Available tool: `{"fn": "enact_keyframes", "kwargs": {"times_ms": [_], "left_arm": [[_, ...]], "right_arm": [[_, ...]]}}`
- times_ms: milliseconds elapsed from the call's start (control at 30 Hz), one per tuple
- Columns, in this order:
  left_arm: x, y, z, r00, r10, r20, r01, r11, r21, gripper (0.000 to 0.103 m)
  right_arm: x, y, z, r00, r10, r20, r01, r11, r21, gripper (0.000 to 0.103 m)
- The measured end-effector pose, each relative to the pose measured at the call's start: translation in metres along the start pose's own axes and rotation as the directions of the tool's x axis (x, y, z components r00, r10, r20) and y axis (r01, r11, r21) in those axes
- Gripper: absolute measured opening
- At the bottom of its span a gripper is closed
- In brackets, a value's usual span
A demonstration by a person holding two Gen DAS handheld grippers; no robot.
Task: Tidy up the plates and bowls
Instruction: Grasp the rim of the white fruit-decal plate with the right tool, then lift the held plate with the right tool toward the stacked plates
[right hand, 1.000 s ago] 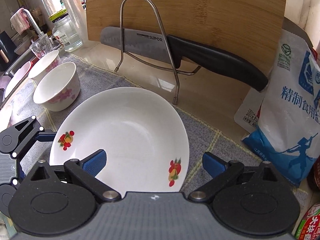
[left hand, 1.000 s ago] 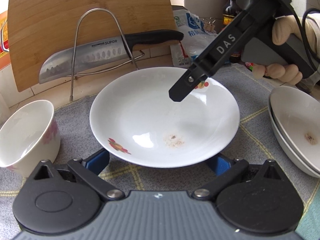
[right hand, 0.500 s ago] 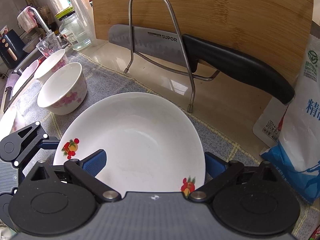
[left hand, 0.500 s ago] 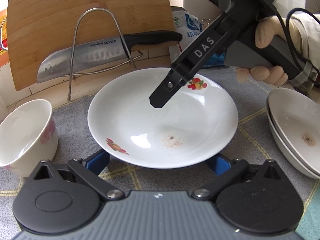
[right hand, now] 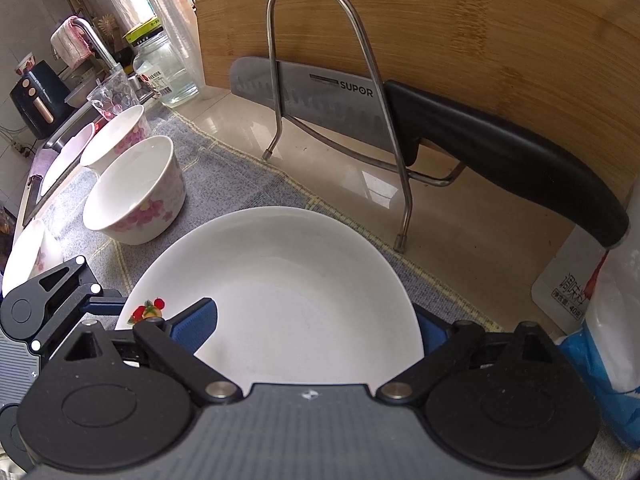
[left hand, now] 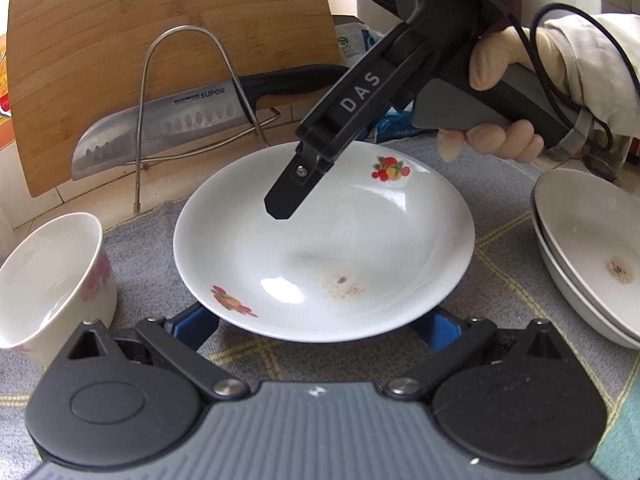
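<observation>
Right gripper [right hand: 316, 326], jaws just narrowing, is straddling the white fruit-print plate [left hand: 324, 240], not yet gripping. Left gripper [left hand: 320, 326] is waiting wide open, empty, at the plate's near rim. Pickup for stacking is likely beginning.

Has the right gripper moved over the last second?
Yes. In the left wrist view the right gripper has slid leftward across the plate, away from its far fruit print, towards the knife.

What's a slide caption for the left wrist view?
Right tongs open above a fruit-print plate on a grey cloth, stacked plates alongside.

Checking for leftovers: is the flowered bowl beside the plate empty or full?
Empty: the flowered bowl shows only bare white interior.
</observation>
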State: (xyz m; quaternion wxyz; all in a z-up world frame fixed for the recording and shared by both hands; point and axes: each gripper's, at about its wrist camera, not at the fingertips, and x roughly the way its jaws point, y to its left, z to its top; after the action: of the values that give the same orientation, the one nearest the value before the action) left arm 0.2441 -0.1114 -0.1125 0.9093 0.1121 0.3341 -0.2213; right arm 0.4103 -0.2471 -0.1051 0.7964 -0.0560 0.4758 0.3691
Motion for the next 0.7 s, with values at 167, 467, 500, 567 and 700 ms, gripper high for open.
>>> {"fn": "enact_keyframes", "kwargs": {"times_ms": [167,467,500,567,700], "left_arm": [[-0.0013,0.001,-0.0014,1.0,-0.007,0.007,0.007,1.0,0.01,0.102],[-0.0025,0.0021,0.0002,1.0,-0.011,-0.003,0.011,1.0,0.022,0.102],[-0.0027,0.0024,0.0001,1.0,-0.013,-0.003,0.013,1.0,0.023,0.102],[-0.0026,0.003,0.0005,1.0,-0.015,-0.008,0.015,1.0,0.026,0.102],[-0.0047,0.003,0.0002,1.0,-0.015,-0.018,0.015,0.999,0.038,0.102]], "right_arm": [[-0.0009,-0.0002,-0.0006,1.0,0.009,0.007,-0.009,1.0,0.008,0.101],[-0.0018,0.001,-0.0019,1.0,0.0,0.005,0.0,1.0,0.026,0.101],[-0.0019,0.0015,-0.0022,1.0,-0.003,0.006,0.003,1.0,0.028,0.101],[-0.0021,0.0025,-0.0033,1.0,-0.006,0.007,0.006,1.0,0.031,0.101],[-0.006,0.0043,-0.0057,1.0,0.004,0.016,-0.005,0.999,0.046,0.101]]}}
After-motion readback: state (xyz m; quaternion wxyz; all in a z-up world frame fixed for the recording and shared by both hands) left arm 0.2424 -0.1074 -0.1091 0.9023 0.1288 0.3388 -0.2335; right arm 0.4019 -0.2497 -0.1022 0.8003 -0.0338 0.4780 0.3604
